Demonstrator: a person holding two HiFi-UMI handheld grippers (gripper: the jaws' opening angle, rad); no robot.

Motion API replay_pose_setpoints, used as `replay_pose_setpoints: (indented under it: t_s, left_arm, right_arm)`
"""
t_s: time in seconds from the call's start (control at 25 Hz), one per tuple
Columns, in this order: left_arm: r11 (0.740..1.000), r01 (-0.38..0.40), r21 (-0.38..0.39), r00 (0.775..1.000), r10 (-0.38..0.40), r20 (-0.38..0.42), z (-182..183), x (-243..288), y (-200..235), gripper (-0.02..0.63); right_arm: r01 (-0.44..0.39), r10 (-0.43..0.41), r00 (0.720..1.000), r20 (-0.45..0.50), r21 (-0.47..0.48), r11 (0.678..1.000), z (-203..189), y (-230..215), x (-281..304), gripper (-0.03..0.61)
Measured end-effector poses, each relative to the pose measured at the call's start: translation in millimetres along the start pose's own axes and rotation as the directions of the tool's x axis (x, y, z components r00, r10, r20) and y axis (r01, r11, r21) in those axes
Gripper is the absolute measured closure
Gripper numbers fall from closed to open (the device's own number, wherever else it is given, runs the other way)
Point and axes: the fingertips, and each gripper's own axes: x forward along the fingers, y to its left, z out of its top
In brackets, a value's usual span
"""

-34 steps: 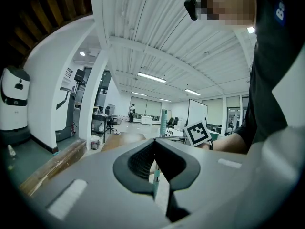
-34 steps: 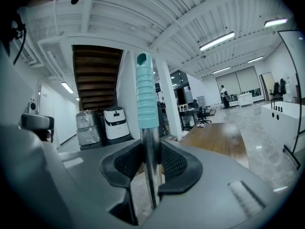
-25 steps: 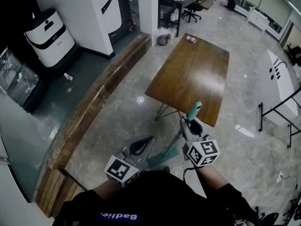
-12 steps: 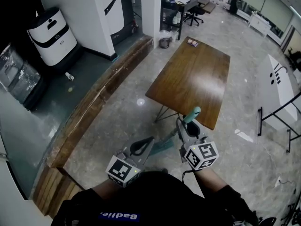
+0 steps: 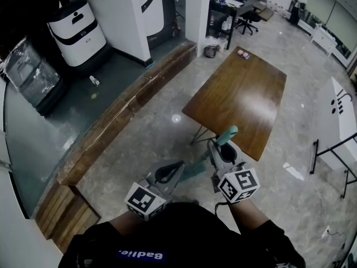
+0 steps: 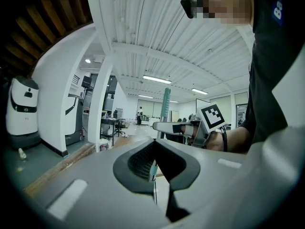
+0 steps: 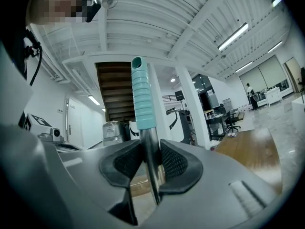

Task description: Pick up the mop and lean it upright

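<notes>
Inventory from my remote seat, largest item first.

1. Floor (image 5: 139,149): grey polished stone, running across the whole head view.
2. Wooden ledge (image 5: 117,124): a long kerb running diagonally from near left to far centre, edging a darker floor section on the left.
3. Worktop (image 5: 240,102): brown wooden table on thin metal legs at centre right. A small pack (image 5: 243,54) lies at its far end.
4. White table (image 5: 339,116): at the right edge, on black legs.
5. White machine (image 5: 78,24): rounded body with a black band, standing at far left.
6. Mop (image 5: 227,134): I see it held off the floor just in front of the near end of the worktop. It is tilted, with the teal ribbed grip up and far and the pole sloping down toward near left. In the right gripper view the grip (image 7: 142,99) stands above the jaws.
7. Right gripper (image 5: 215,147): I read it as clamped on the mop's metal pole (image 7: 151,171), with both pads pressed to it just below the teal grip.
8. Left gripper (image 5: 177,165): just left of the mop and apart from it. Its jaws are closed, the pads meet at the tips, and it holds nothing.
</notes>
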Motion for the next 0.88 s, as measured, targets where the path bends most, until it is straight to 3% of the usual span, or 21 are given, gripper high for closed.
replay_pose_setpoints:
  t_s: [0.24,0.48,0.88]
  left_arm:
    - [0.997,-0.083,-0.007,0.997,0.083,0.005,-2,-1,0,0.594]
    - [0.982,-0.183,-0.043,0.983,0.181,-0.044,-20,-11,7,0.594]
    - [0.968,-0.24,-0.076,0.971,0.24,-0.012,-20,-21,60,0.594]
  right_arm:
    - [-0.092,0.092,0.996,-0.014,0.025,0.995,-8,4,11,0.466]
    - [-0.173,0.176,0.983,-0.058,0.061,0.983,-28,13,26,0.466]
    - [-0.225,0.229,0.969,-0.092,0.046,0.973,-34,35,71,0.466]
